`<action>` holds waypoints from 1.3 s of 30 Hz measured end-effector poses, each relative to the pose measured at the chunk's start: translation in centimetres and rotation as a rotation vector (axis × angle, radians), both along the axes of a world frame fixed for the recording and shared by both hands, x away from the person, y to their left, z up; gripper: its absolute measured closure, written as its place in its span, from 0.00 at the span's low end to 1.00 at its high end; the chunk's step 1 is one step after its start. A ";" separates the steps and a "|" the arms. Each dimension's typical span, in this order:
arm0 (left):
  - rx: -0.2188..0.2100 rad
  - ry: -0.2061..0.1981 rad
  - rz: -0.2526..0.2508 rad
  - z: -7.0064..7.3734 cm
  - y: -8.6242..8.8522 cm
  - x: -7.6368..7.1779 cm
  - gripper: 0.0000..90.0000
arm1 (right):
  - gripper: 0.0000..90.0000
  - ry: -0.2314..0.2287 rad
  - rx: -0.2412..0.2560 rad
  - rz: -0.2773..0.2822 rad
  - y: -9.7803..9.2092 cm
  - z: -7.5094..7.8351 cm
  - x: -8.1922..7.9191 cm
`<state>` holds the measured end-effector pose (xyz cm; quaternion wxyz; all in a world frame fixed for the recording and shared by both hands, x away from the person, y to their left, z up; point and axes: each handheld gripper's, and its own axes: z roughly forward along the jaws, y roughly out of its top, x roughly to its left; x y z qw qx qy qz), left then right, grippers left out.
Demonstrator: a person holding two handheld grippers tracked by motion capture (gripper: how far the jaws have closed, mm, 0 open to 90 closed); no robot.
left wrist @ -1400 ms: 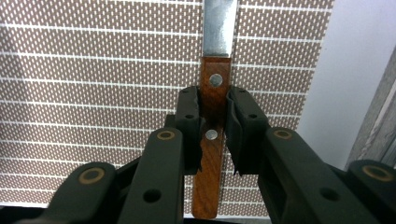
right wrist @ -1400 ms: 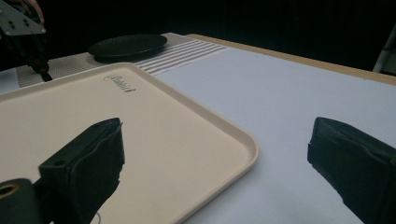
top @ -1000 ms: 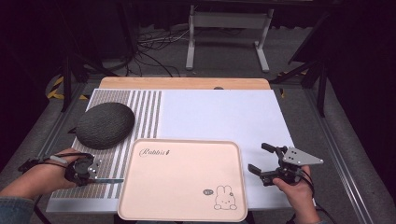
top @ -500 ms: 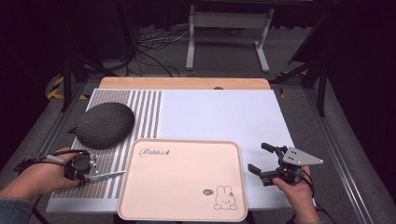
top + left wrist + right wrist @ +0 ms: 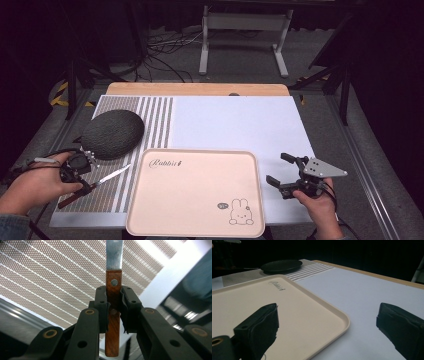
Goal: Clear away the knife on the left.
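My left gripper [image 5: 80,176] is shut on the wooden handle of a knife [image 5: 102,180] at the table's left front. The steel blade points toward the pink tray [image 5: 195,192]. In the left gripper view both jaws clamp the brown handle [image 5: 113,312], and the blade [image 5: 114,255] rises over the striped mat. My right gripper [image 5: 281,170] hovers open just right of the tray, with nothing between its fingers. The right gripper view has the tray's corner [image 5: 342,320] between the spread jaws.
A dark grey, rounded, textured lump [image 5: 112,134] lies on the striped mat [image 5: 157,120] behind the left hand. The white sheet [image 5: 240,125] covers the table's middle and right. A wooden strip [image 5: 197,89] edges the far side.
The left gripper has lifted the knife's blade end and swung it up and toward the tray. The right gripper has stayed in place.
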<state>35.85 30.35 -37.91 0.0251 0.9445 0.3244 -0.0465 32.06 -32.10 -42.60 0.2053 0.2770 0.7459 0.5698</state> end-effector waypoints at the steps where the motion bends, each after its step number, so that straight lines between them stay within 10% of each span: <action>1: -0.010 -0.011 0.014 0.2 -0.1 -0.1 0.86 | 0.06 -0.001 0.000 -0.001 0.0 0.0 0.0; 13: -0.167 -0.005 0.188 2.0 -1.7 -0.5 0.86 | 0.06 -0.007 0.007 0.000 -0.1 0.2 -0.1; 39: -0.188 0.042 0.250 1.5 -7.9 -1.4 0.86 | 0.06 0.006 -0.002 -0.002 -0.2 0.1 -0.1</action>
